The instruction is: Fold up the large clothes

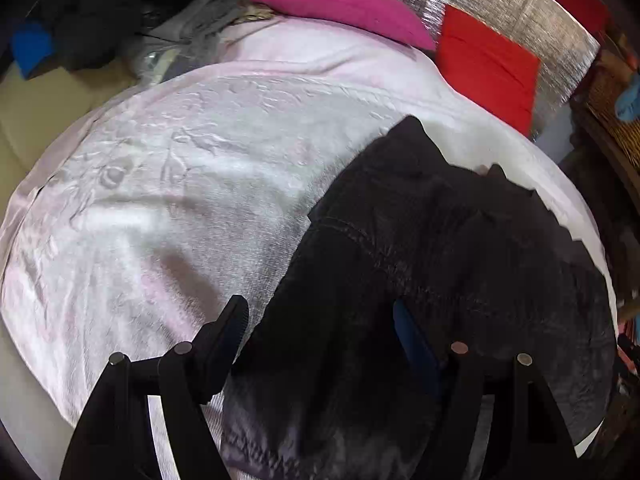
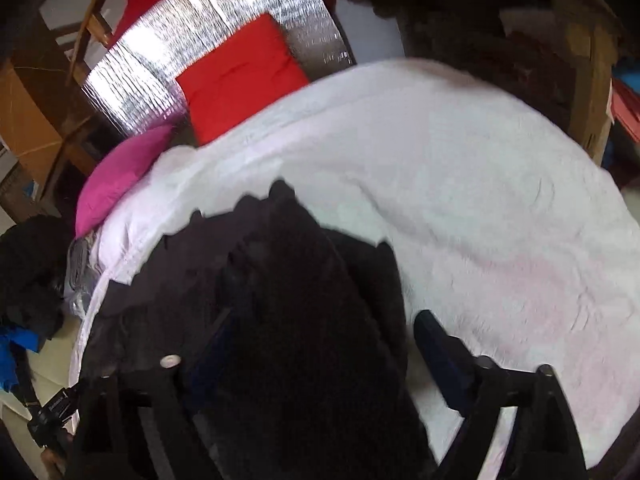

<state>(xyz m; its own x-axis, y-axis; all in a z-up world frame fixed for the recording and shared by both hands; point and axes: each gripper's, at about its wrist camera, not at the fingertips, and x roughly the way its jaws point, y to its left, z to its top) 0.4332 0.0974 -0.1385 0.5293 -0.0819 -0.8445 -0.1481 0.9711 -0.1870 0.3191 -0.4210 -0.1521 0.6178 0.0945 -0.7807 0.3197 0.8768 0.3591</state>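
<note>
A large dark garment [image 1: 420,264] lies bunched on a pale pink bedspread [image 1: 180,200]. In the left wrist view it fills the right and lower middle. My left gripper [image 1: 320,320] is open, its fingers wide apart over the garment's left edge, nothing held. In the right wrist view the garment [image 2: 288,300] fills the lower left and middle, on the bedspread [image 2: 500,220]. My right gripper [image 2: 320,332] is open with fabric heaped between its spread fingers. Its left finger is mostly lost against the dark cloth.
A magenta pillow [image 1: 340,0] and a red cushion [image 1: 484,68] lie at the bed's far end against a silver foil panel [image 1: 520,12]. Dark and grey clothes [image 1: 120,28] pile at far left. Wooden furniture [image 2: 560,40] stands beyond the bed.
</note>
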